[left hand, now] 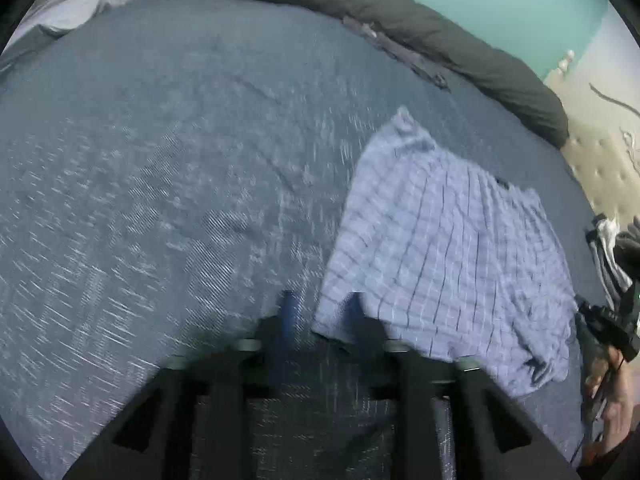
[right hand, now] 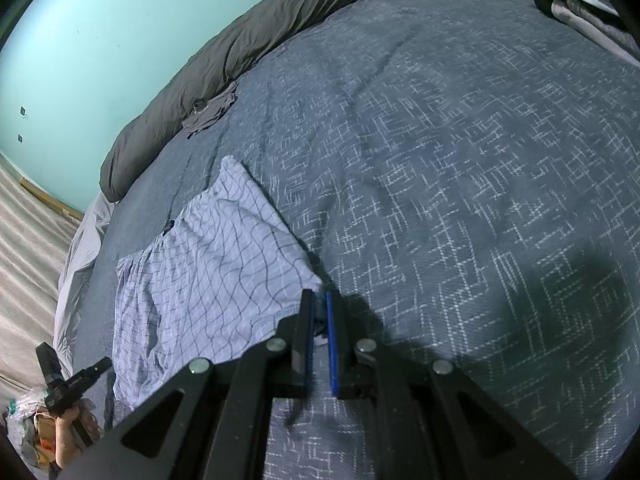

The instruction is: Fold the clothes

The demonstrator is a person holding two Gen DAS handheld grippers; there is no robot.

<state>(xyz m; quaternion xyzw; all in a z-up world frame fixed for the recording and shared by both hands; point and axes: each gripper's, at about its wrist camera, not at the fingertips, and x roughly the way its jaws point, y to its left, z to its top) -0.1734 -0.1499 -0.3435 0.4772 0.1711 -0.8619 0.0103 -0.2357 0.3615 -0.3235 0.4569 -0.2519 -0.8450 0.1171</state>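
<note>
Here's the bed [right hand: 460,168], covered in a dark blue bedspread with a white hatch pattern, and lying flat on it a pale lilac checked garment [right hand: 208,264], shorts by the look of the gathered waistband. Along the far edge, against the turquoise wall [right hand: 88,40], runs a rolled dark grey duvet [right hand: 240,40], with a small crumpled grey cloth [right hand: 210,114] just beside it. Top right in the right wrist view, a pile of black, grey and white clothes [right hand: 576,0] sits well apart from the shorts.

The right tool [right hand: 319,316] has its blue-padded fingers pinched nearly together on the near corner of the checked garment, a sliver of fabric visible between them. The left tool [left hand: 322,312] stands partly open at the opposite hem, one finger over the fabric edge, the other over bare bedspread; nothing gripped. That view is blurred. No containers in sight.
</note>
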